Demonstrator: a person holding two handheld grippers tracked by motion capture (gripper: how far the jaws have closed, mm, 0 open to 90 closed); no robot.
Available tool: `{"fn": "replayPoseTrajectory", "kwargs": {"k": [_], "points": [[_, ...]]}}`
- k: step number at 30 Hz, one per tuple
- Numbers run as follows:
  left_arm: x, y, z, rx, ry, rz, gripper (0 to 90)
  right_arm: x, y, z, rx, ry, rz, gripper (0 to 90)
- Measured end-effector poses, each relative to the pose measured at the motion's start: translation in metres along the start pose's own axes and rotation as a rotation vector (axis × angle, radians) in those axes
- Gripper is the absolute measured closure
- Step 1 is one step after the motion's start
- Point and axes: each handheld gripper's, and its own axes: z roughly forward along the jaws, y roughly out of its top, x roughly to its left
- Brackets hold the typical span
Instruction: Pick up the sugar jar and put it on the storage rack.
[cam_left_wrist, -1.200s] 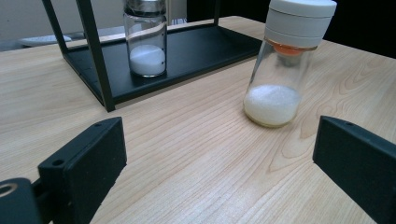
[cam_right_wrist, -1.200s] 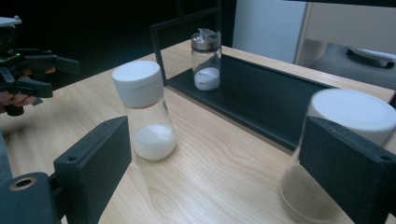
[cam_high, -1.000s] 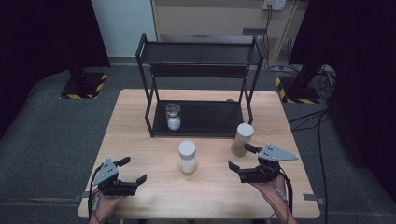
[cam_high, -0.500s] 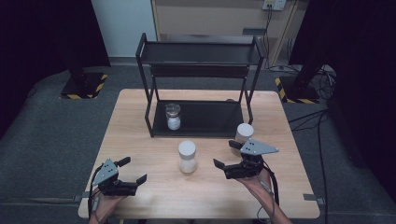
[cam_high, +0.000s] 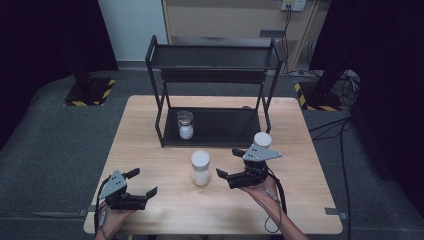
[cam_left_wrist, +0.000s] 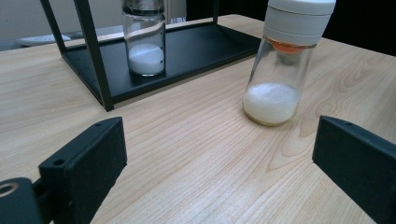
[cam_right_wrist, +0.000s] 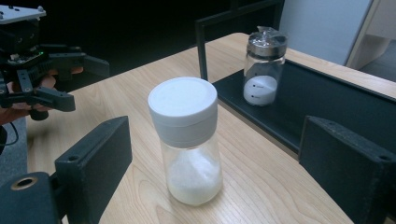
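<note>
1. High view: table (cam_high: 150, 150) evenly lit from above; surrounding room dark, black at both sides.
2. Shadows: soft, short, close under objects.
3. Left gripper view: sharp mid-field; nearest jaws slightly soft.
4. Right gripper view: white-capped jar (cam_right_wrist: 187, 140) crisp; background dim, mildly blurred.
5. Glare: faint sheen on glass.

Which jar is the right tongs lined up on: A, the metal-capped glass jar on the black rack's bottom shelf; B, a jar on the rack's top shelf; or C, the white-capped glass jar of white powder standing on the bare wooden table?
C: the right tongs stand open toward the white-capped glass jar, which stands between their jaws in the right gripper view.
</note>
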Motion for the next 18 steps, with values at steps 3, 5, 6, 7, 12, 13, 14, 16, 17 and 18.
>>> {"fn": "replayPoseTrajectory", "kwargs": {"k": [3,5,6,7,12,13,14,16,17,18], "points": [[0.0,0.0,0.0,0.003,0.001,0.005,2.0,0.0,0.002,0.005,0.002,0.007,-0.004,9.8],[0.0,0.001,0.0,0.004,0.0,0.005,2.0,0.0,0.003,0.008,0.004,0.01,-0.005,9.8],[0.0,0.001,0.0,0.004,0.0,0.005,2.0,0.001,0.004,0.009,0.006,0.011,-0.007,9.9],[0.0,0.001,0.0,0.004,0.0,0.005,2.0,0.001,0.004,0.011,0.006,0.012,-0.008,9.9],[0.0,0.0,0.0,0.004,0.0,0.004,2.0,0.001,0.006,0.018,0.016,0.022,-0.012,10.0],[0.0,0.001,0.0,0.005,0.0,0.004,2.1,0.001,0.007,0.02,0.018,0.024,-0.015,10.0],[0.0,0.001,0.0,0.005,0.0,0.005,2.1,0.001,0.007,0.022,0.019,0.025,-0.016,10.0],[0.0,0.001,0.0,0.005,-0.001,0.006,2.1,0.001,0.007,0.025,0.02,0.03,-0.013,10.0],[0.0,0.001,0.0,0.005,-0.001,0.006,2.1,0.001,0.008,0.026,0.022,0.033,-0.011,10.0],[0.0,0.001,0.0,0.006,-0.001,0.006,2.1,0.001,0.008,0.028,0.023,0.035,-0.015,10.1]]}}
